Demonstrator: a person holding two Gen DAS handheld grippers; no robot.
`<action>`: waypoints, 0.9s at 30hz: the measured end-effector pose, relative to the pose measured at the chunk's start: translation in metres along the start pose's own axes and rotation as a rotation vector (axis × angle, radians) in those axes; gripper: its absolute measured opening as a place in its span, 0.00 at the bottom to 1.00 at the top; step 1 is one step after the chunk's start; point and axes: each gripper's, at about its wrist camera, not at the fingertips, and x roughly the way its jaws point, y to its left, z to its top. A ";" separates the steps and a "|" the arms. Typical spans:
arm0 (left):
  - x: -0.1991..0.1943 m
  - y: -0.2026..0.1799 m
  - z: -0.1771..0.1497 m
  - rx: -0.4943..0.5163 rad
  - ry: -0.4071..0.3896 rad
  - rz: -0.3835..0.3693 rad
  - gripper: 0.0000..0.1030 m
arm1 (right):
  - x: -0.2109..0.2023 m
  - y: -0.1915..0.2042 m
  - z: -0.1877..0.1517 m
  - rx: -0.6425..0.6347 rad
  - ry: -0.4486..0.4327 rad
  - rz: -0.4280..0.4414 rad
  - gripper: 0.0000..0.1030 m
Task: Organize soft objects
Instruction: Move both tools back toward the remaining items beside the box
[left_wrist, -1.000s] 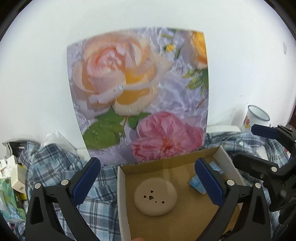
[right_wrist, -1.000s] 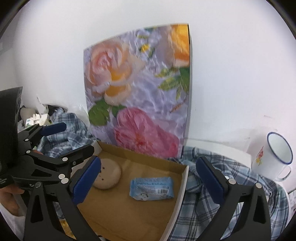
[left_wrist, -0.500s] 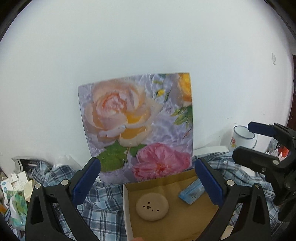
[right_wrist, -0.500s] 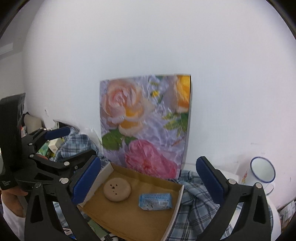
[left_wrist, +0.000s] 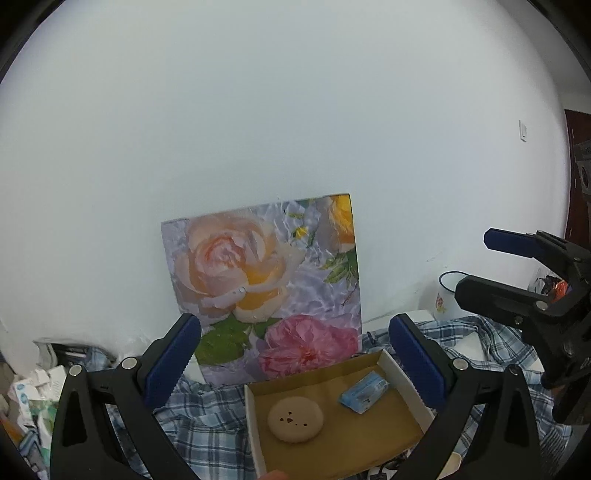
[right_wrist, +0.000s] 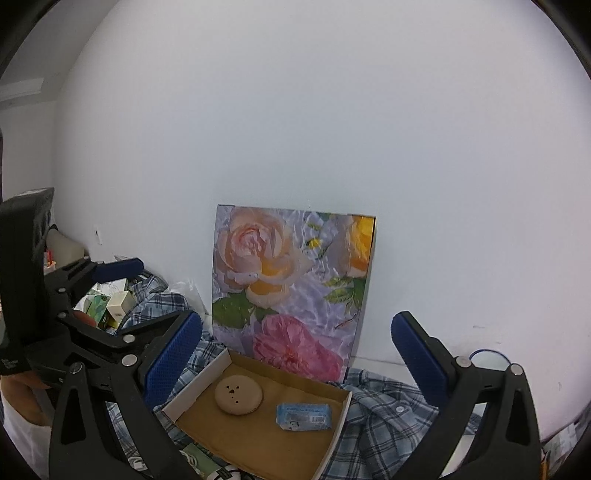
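Tools raised above box (left_wrist: 402, 373) | left tool (left_wrist: 293, 363) spread, empty | right tool (right_wrist: 295, 354) spread, empty

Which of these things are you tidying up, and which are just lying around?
For the job:
- round beige soft pad
- small blue packet
- shallow cardboard box
- crumpled blue plaid shirt

Just lying about:
- flower picture
- white enamel mug with blue rim
- pile of small cartons

Nothing legible here. The blue packet (right_wrist: 304, 416) in the cardboard box (right_wrist: 343, 413) carries print and a barcode, all too blurred to read.
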 end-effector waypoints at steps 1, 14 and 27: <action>-0.005 0.000 0.002 0.006 -0.006 0.003 1.00 | -0.003 0.000 0.001 -0.002 -0.005 0.002 0.99; -0.050 0.000 -0.003 0.048 -0.021 0.054 1.00 | -0.049 0.018 0.004 -0.044 -0.020 0.047 0.99; -0.072 -0.022 -0.051 0.108 0.042 0.026 1.00 | -0.084 0.028 -0.059 -0.043 0.063 0.034 0.99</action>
